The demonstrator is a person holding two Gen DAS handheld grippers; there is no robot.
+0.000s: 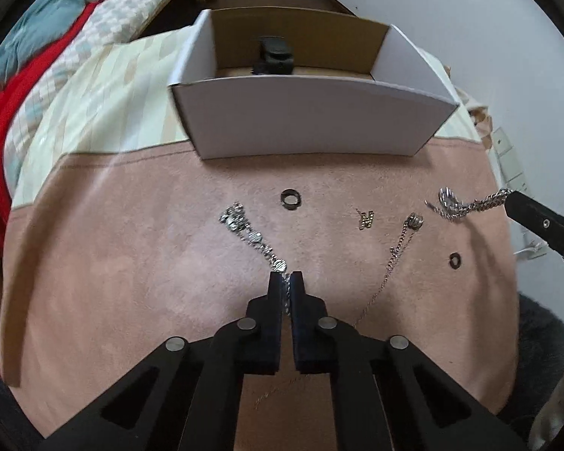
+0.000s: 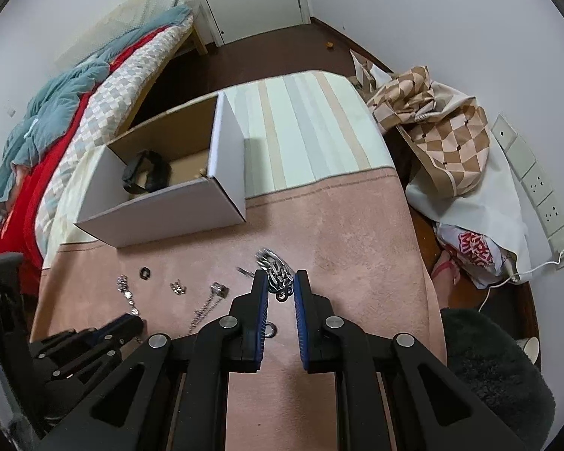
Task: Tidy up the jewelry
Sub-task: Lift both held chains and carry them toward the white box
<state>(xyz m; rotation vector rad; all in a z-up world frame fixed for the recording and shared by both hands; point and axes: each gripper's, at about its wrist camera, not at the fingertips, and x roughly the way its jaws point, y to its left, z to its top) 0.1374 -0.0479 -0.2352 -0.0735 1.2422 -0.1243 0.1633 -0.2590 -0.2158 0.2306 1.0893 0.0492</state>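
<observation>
Your pink cloth [image 1: 131, 263] carries everything. At twelve o'clock on it stands the white box [image 1: 312, 116], open-topped, with a black watch [image 2: 146, 173] inside. Your left gripper [image 1: 290, 282] has its fingers pressed together on the near end of the beaded bracelet [image 1: 244, 225], which trails off toward eleven o'clock. Your right gripper [image 2: 281, 282] pinches a silver chain [image 2: 278, 274], bunched between its blue pads. A black ring [image 1: 290, 199] lies at twelve o'clock from the left gripper.
</observation>
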